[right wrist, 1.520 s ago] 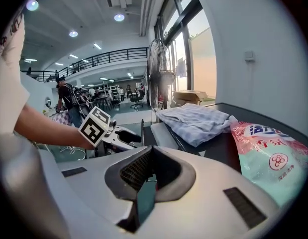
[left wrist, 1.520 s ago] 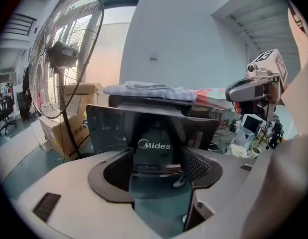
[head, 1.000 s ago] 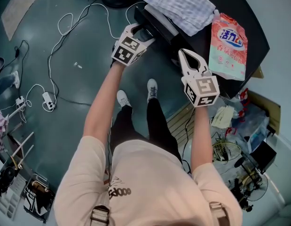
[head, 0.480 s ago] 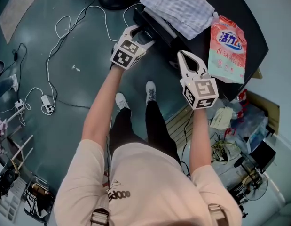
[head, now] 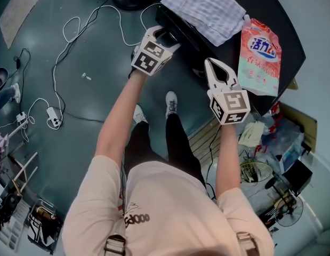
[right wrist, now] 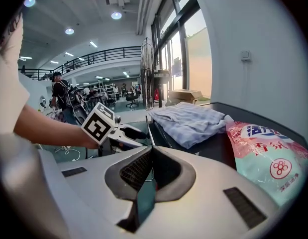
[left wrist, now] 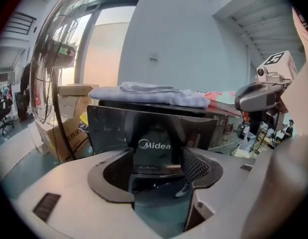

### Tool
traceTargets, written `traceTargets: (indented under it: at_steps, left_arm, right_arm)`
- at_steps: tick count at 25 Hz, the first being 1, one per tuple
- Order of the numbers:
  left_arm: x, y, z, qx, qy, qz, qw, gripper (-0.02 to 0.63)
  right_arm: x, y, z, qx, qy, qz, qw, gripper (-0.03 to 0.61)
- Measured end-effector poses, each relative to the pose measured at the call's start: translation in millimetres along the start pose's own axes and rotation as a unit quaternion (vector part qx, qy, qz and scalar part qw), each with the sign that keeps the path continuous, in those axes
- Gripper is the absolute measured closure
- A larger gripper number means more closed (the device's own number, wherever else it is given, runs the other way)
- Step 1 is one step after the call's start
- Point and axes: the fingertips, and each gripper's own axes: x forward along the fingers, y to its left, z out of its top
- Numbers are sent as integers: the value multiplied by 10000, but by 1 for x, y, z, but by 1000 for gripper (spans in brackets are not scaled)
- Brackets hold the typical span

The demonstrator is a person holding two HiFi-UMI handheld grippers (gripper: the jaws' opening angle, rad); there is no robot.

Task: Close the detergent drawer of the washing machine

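The washing machine [head: 274, 15] has a black top, and its glossy black detergent drawer front [head: 172, 28] [left wrist: 154, 128] carries a Midea logo. My left gripper [head: 163, 36] [left wrist: 156, 166] is open, its jaws standing on either side of the drawer front, right up against it. My right gripper [head: 208, 63] [right wrist: 151, 151] is shut on nothing and hangs in front of the machine's front edge, right of the drawer. The left gripper [right wrist: 114, 131] also shows in the right gripper view.
A folded checked towel [head: 204, 7] [right wrist: 186, 118] and a pink detergent bag [head: 259, 55] [right wrist: 273, 158] lie on the machine top. White cables [head: 74, 31] and a power strip [head: 54, 113] trail over the floor. A standing fan [left wrist: 49, 68] and cardboard boxes [left wrist: 69, 128] stand at the left.
The left gripper has moved toward the machine, and the drawer front now sits closer in, with less of the drawer body showing. The right gripper has barely moved.
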Motion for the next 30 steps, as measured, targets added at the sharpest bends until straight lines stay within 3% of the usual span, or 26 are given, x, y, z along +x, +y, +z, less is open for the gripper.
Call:
traceTargets:
  at_steps: [18, 30]
  left_arm:
    - [17, 4, 13, -91, -184, -56, 9998, 308]
    - [21, 4, 9, -95, -24, -40, 9999, 307]
  right_arm:
    - [18, -14, -2, 124, 18, -31, 9999, 580]
    - [18, -19, -12, 172, 104, -53, 9998, 580]
